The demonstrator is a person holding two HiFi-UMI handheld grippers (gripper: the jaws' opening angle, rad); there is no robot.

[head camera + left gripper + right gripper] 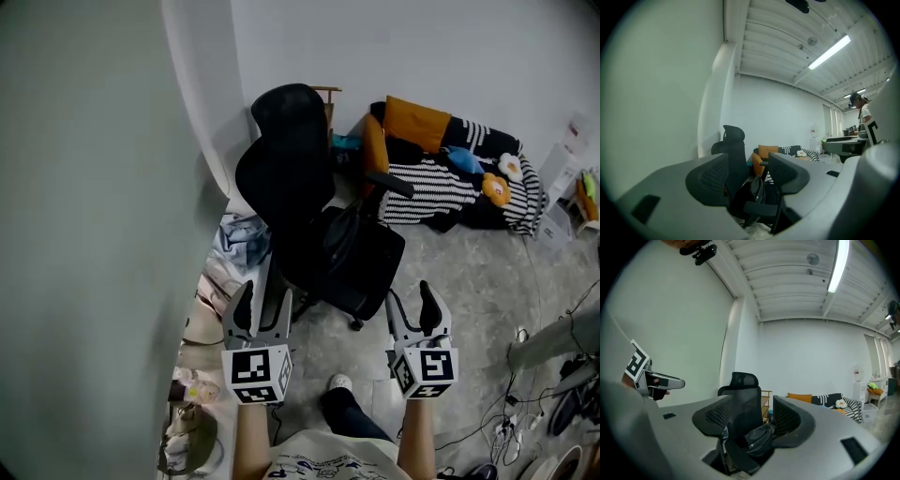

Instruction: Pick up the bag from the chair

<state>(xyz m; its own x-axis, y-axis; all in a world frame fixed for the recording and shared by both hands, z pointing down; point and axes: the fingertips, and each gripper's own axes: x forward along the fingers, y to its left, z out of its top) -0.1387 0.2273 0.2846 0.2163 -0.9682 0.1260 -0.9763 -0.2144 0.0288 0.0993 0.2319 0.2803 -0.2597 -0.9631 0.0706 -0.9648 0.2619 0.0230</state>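
A black office chair (292, 192) stands by the wall, and a black bag (354, 242) rests on its seat. My left gripper (263, 302) and right gripper (413, 302) hover side by side in front of the chair, both short of it. Each is open with nothing between its fingers. The left gripper view frames the chair (734, 150) and the bag (757, 190) between the open jaws of the left gripper (747, 180). Between the jaws in the right gripper view, the bag (758, 439) lies on the chair (745, 397), well ahead of the right gripper (751, 422).
A low sofa with a striped blanket (427, 183), an orange cushion (417, 122) and plush toys lies behind the chair. Clothes (239, 239) and shoes (192, 412) line the left wall (94, 234). Cables (525, 412) trail on the floor at the right. My foot (339, 382) is between the grippers.
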